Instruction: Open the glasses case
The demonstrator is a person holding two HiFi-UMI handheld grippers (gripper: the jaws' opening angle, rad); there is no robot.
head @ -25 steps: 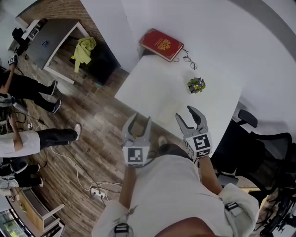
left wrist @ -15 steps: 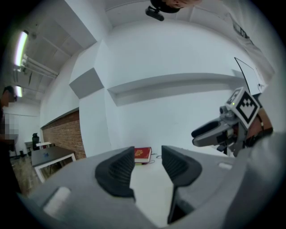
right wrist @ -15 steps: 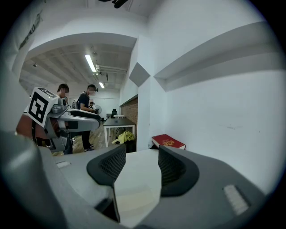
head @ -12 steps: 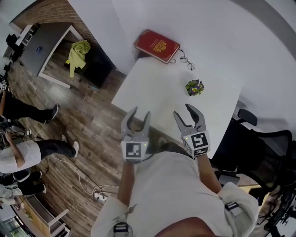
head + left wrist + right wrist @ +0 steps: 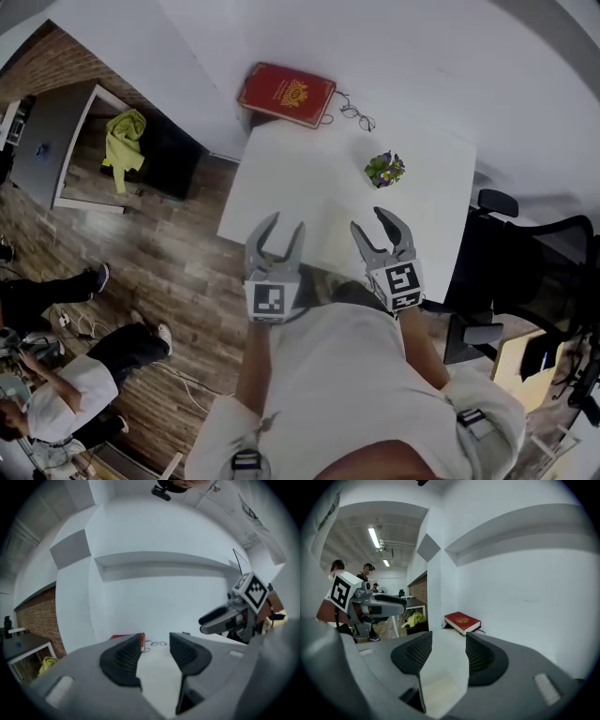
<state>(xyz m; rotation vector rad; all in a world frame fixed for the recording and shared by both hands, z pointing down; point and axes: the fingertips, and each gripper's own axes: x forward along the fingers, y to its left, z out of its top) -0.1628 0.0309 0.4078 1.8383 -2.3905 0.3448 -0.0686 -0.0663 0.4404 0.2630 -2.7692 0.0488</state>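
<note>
A red, book-like case [image 5: 286, 94] with a gold emblem lies at the far left corner of the white table [image 5: 309, 178]. It also shows in the right gripper view as the red case [image 5: 462, 621] and, partly hidden by a jaw, in the left gripper view as the red case [image 5: 124, 636]. A pair of glasses [image 5: 353, 114] lies just right of it. My left gripper [image 5: 284, 225] and right gripper [image 5: 370, 222] hover side by side over the near table edge, both open and empty, pointing toward the case and well short of it.
A small potted plant [image 5: 384, 170] stands on the table's right half. A black office chair [image 5: 525, 281] is at the right. Left of the table are a dark cabinet with a yellow-green cloth [image 5: 122, 141], a grey desk [image 5: 47, 141], and people [image 5: 66, 394] on the wood floor.
Both grippers have moved forward, from just short of the table to over its near edge. Their jaws stand as wide as before.
</note>
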